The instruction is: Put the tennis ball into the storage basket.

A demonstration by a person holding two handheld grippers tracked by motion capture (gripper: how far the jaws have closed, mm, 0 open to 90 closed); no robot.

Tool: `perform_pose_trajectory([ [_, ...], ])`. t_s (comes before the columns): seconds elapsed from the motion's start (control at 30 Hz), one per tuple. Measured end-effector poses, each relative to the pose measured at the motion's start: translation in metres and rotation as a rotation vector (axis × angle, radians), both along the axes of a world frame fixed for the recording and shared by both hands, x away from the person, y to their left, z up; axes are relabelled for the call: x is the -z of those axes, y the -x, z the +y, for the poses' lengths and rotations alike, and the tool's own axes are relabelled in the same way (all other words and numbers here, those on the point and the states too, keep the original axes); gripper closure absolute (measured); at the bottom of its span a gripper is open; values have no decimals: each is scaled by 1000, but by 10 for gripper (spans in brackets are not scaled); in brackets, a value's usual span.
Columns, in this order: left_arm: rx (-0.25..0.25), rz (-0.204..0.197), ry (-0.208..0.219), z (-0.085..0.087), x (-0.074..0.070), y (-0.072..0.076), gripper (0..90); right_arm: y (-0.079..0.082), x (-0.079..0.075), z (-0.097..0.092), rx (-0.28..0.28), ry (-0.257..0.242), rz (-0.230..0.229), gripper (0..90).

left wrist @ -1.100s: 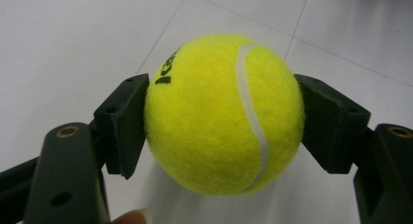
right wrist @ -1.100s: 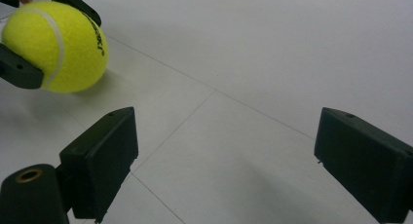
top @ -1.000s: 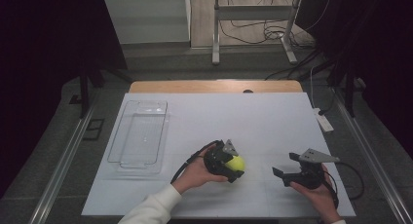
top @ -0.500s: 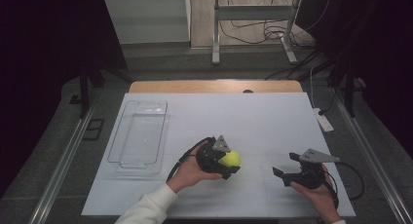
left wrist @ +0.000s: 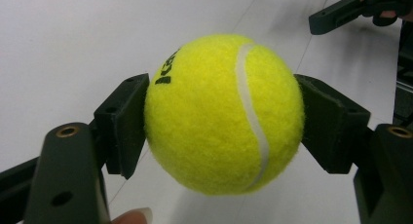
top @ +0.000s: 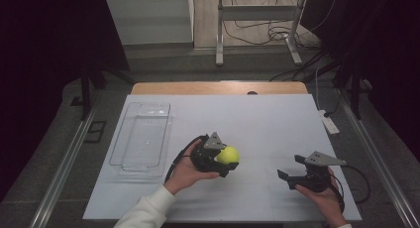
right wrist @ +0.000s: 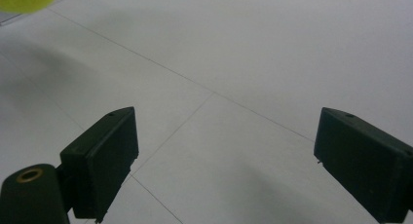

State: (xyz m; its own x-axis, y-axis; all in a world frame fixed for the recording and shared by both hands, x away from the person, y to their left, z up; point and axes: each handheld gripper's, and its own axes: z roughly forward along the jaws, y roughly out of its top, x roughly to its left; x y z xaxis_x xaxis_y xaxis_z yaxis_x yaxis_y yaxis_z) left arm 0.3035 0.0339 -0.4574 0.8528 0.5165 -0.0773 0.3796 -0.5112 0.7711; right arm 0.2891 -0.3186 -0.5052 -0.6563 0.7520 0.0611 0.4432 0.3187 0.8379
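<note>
One tennis ball [top: 229,154], one tray [top: 141,139], two grippers.

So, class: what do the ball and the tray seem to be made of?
Ball: yellow felt, seemingly; fuzzy nap, white curved seam, matte. Tray: clear plastic, probably; the table shows through and its rims glint.

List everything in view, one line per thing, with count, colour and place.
tennis ball: one, yellow-green, clamped between the left gripper's jaws, near the table's middle front.
tray: one, clear plastic, on the table's left side.
table: one, white top, wooden strip along its far edge.
power strip: one, white, at the table's right edge.
metal stand: one, grey, on the floor beyond the table.
left gripper: one, black, shut on the ball.
right gripper: one, black, jaws apart with nothing between them, front right.
</note>
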Motion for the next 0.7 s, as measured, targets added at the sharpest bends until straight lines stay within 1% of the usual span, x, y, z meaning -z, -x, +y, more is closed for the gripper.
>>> perform_pose_trajectory([
  [0.2,-17,-10,18,5,-3,0,268,0,0,0,0,-1,-2,95],
  [0.47,-20,-17,23,9,-7,1,268,0,0,0,1,2,-3,95],
  [0.7,-42,-39,38,16,-13,1,268,0,0,0,0,1,-6,96],
])
